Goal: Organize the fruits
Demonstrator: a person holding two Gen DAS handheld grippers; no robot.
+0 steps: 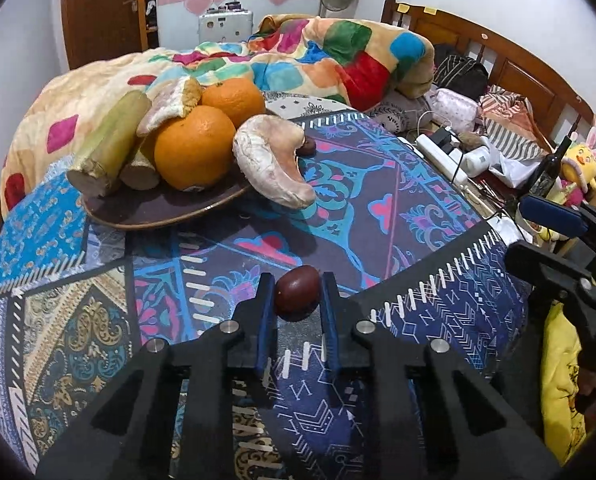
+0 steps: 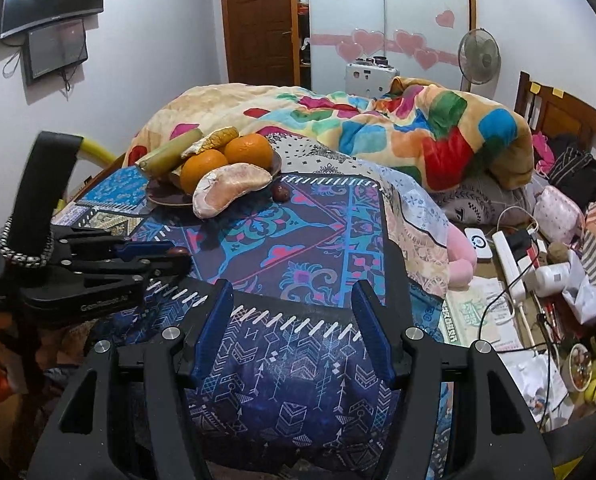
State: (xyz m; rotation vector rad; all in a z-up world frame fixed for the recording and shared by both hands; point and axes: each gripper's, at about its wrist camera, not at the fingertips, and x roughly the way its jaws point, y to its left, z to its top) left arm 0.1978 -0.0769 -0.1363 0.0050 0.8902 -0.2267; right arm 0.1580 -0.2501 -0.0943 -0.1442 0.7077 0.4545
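**Left tongs clamped on one small dark fruit, plate not yet reached**

Left gripper (image 1: 298,294) sits low over the patterned cloth (image 1: 377,216), pads pressed on both flanks of a small dark red fruit (image 1: 296,292). It's pinched near the fingertips, so probably picked straight off the cloth.

Right gripper (image 2: 294,328) is parked beside it, jaws apart, nothing between them. Looks like it's just keeping out of the way.

Brown plate (image 1: 158,208) is well ahead and to the left, already loaded: two oranges (image 1: 194,148), cane-like stalks (image 1: 106,148), and a pomelo wedge (image 1: 274,160) hanging over the rim. Another small dark fruit (image 1: 308,146) lies loose behind the wedge.

Likely target is the plate; free room there is tight.
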